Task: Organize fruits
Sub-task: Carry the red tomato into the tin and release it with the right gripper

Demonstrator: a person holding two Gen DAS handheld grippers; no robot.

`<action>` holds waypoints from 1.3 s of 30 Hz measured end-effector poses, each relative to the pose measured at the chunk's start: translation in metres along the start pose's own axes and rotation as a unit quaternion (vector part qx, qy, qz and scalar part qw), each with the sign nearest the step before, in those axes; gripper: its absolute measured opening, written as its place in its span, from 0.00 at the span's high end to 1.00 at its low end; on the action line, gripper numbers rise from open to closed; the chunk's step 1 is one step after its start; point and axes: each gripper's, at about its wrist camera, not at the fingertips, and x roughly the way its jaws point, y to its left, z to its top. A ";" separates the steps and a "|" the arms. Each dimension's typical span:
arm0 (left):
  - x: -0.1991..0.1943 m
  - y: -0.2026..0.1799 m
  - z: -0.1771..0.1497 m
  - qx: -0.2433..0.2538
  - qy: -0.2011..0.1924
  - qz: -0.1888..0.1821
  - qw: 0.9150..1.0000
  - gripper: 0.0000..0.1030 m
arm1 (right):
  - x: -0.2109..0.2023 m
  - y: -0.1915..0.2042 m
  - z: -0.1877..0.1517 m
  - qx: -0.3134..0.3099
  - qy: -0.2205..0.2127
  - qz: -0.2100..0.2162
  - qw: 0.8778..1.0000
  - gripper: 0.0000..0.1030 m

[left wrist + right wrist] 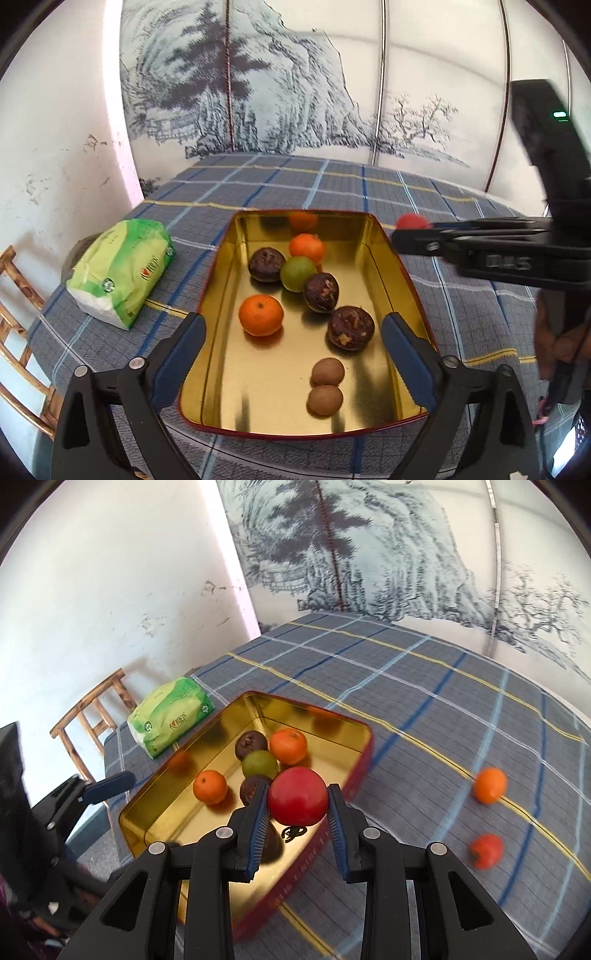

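A gold tin tray with a red rim (402, 273) lies on the plaid cloth. It holds two oranges (260, 315), a green fruit (298, 274), three dark brown fruits (350, 327) and two small tan ones (327, 372). My left gripper (294, 321) stands open over the tray's near half, with nothing between its pads. My right gripper (299, 794) is shut on a round red fruit (297, 801), above the tray's right rim (364, 738). In the left wrist view it reaches in from the right (406, 238) with that red fruit (412, 221).
An orange (490, 785) and a red-orange fruit (487, 850) lie loose on the cloth right of the tray. A green tissue pack (122, 269) sits left of the tray near the table's edge. A wooden chair (92, 716) stands beyond that edge, by the white wall.
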 end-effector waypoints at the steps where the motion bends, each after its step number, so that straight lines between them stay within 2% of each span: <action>1: -0.001 0.001 0.000 -0.003 -0.006 0.002 1.000 0.05 | 0.007 0.001 0.003 -0.002 0.005 0.001 1.000 0.69; 7: 0.003 0.008 -0.001 -0.009 0.009 -0.004 1.000 0.03 | 0.039 0.006 0.012 -0.010 0.027 0.000 1.000 0.69; 12: 0.006 0.010 -0.003 0.007 0.013 0.020 1.000 0.03 | 0.061 0.008 0.018 -0.011 0.040 -0.004 0.999 0.69; 16: 0.009 0.015 -0.005 0.001 0.023 0.020 1.000 0.03 | 0.072 0.011 0.023 -0.015 0.047 -0.004 0.999 0.68; 18: 0.011 0.016 -0.006 0.001 0.033 0.019 0.999 0.03 | 0.076 0.011 0.024 -0.016 0.045 -0.014 0.999 0.68; 22: 0.012 0.017 -0.009 0.002 0.042 0.020 0.999 0.03 | 0.071 0.006 0.024 0.003 0.033 -0.004 0.999 0.67; 28: 0.010 0.013 -0.010 0.005 0.055 0.020 0.998 0.03 | 0.039 -0.009 0.021 0.035 -0.013 0.012 0.999 0.67; 30: 0.009 0.013 -0.010 0.006 0.053 0.019 0.998 0.03 | 0.023 -0.015 0.017 0.042 -0.032 -0.004 0.999 0.66; 34: 0.001 0.013 -0.010 0.009 0.044 0.006 0.999 0.03 | -0.011 -0.043 -0.012 0.058 -0.052 -0.056 0.995 0.50; 37: -0.003 0.009 -0.011 0.011 0.036 -0.005 0.999 0.03 | -0.022 -0.072 -0.035 0.061 -0.034 -0.110 0.991 0.47; 39: -0.004 0.003 -0.011 0.015 0.036 -0.020 0.999 0.03 | -0.022 -0.090 -0.045 0.068 -0.016 -0.130 0.989 0.47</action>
